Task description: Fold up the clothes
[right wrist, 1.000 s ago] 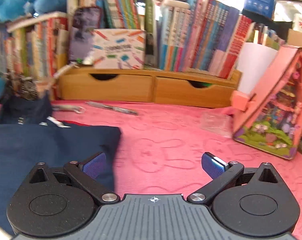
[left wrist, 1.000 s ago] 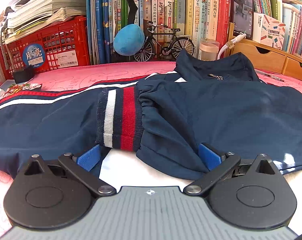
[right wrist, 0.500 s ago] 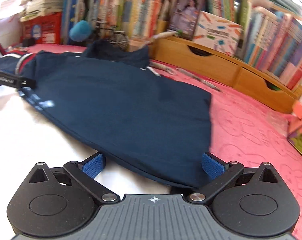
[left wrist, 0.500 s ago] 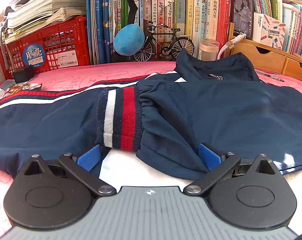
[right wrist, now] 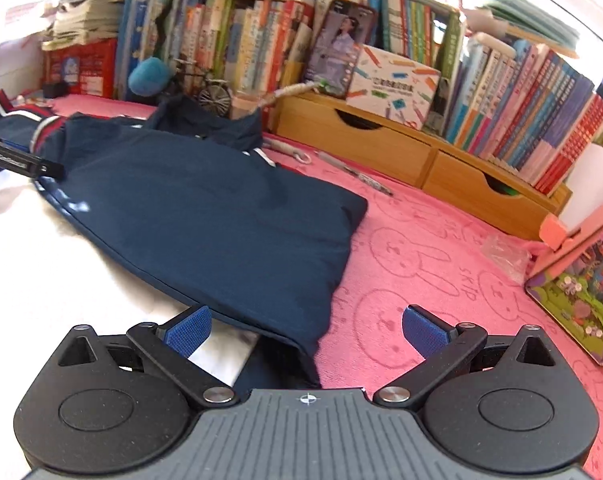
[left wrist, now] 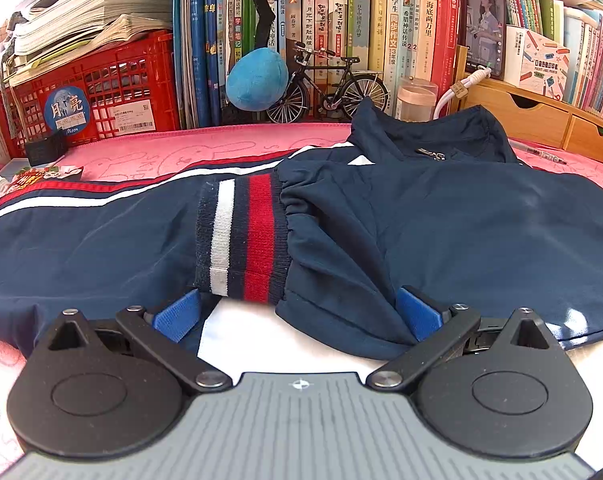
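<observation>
Bookshelves are filling the whole back wall as I am looking over a pink bunny-print mat point(right wrist: 429, 264) on which the navy jacket point(left wrist: 441, 232) is lying flat, spreading from 9 to 3 o'clock in my left view and from 10 o'clock toward centre in my right. Its sleeve is lying folded across the body, with the red-and-white striped cuff point(left wrist: 241, 236) sitting at centre. At 10 o'clock in the left view, a red plastic crate point(left wrist: 101, 92) is carrying stacked papers on top and wearing a blue round sticker reading "Moon". At 3 o'clock a wooden drawer unit point(left wrist: 533, 120) is supporting a box marked "POCKET LABEL PRINTER" point(left wrist: 541, 64). Smaller things are standing at 12 o'clock: a blue plush ball point(left wrist: 257, 80) beside a model bicycle point(left wrist: 325, 84). I am keeping the left gripper point(left wrist: 297, 314) spread wide at the jacket's near edge, grasping nothing. The right gripper point(right wrist: 305, 328) is likewise released, straddling the jacket's near corner.
</observation>
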A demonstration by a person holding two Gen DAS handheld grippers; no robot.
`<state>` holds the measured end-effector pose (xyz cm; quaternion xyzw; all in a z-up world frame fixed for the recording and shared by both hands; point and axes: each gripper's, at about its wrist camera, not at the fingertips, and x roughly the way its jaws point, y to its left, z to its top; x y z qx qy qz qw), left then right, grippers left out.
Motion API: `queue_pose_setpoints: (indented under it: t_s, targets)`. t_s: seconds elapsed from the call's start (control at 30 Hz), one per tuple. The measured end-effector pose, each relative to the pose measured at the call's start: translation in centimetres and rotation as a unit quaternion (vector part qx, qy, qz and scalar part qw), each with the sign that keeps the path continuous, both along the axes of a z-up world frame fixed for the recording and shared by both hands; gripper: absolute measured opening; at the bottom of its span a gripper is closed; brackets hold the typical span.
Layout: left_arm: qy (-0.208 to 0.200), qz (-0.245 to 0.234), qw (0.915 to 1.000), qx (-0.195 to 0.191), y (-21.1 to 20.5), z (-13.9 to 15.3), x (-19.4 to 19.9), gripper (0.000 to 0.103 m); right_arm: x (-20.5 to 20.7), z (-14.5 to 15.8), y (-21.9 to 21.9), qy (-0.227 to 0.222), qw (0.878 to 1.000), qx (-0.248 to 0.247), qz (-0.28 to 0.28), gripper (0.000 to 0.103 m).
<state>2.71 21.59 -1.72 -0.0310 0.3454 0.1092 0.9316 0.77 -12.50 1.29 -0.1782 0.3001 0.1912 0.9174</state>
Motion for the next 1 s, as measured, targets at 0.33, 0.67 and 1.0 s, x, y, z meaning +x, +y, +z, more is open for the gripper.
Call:
queue_pose_setpoints:
  t_s: [0.33,0.67,1.0]
  targets:
    - [0.0,-0.001,1.0,0.0,0.0,0.0,0.0,0.103,3.5,0.1,9.9,0.051,0.991,0.115,0.039,0.097]
    - [0.0,-0.001,1.0,0.0,0.0,0.1,0.0,0.103,5.6,-4.4,12.5,0.08,0.99,0.11,0.017,0.103]
    - [-0.043,-0.027,0.9956,-0.079,4.5,3.9,-4.5,0.103,5.5,-4.7,12.5,0.072,0.991,0.111,0.022,0.103]
